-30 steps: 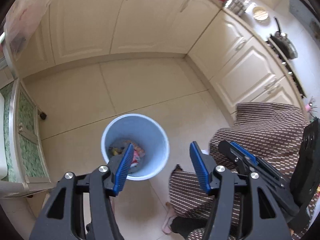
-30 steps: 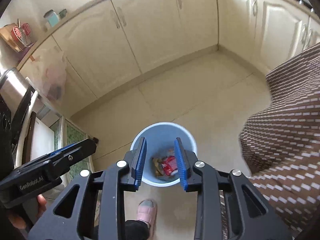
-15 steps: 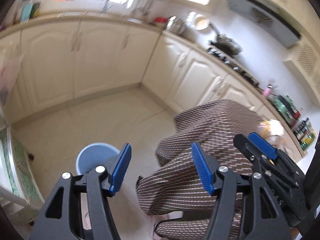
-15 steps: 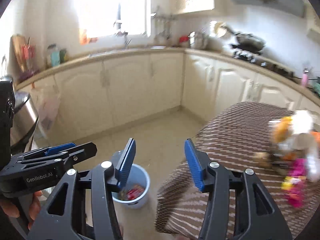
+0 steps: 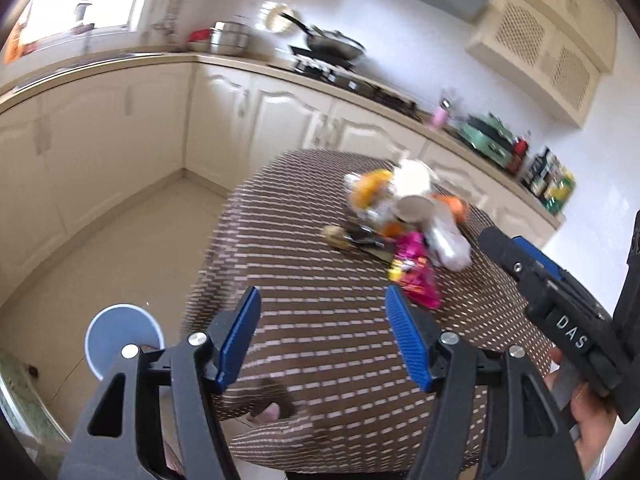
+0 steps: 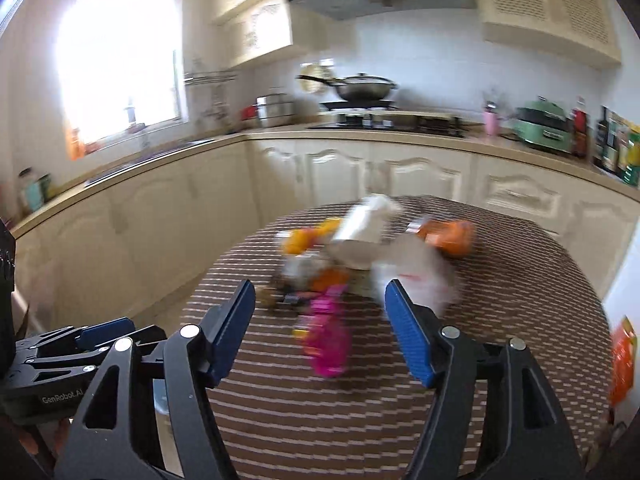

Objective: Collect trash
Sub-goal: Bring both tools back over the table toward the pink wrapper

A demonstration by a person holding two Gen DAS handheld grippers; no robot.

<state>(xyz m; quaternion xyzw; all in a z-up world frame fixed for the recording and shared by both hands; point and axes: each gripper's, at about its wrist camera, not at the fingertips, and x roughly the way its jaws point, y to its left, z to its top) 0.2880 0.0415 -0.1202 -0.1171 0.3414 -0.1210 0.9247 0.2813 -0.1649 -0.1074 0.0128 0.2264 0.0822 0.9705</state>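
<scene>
A heap of trash lies on the table with the brown striped cloth: a pink wrapper, a white crumpled bag, a paper cup and orange wrappers. My left gripper hangs open over the cloth, short of the heap, with nothing between its fingers. My right gripper points at the pink wrapper from a distance; its jaws are opening and hold nothing. The blue bin stands on the floor, left of the table.
Cream cabinets and a worktop run behind the table, with a wok on the stove, a green appliance and bottles. An orange packet lies at the table's right edge. A person's hand holds the right gripper.
Both grippers have swung up and away from above the bin to face the table and its trash. The right jaws have spread from nearly shut to wide. The left jaws stayed apart.
</scene>
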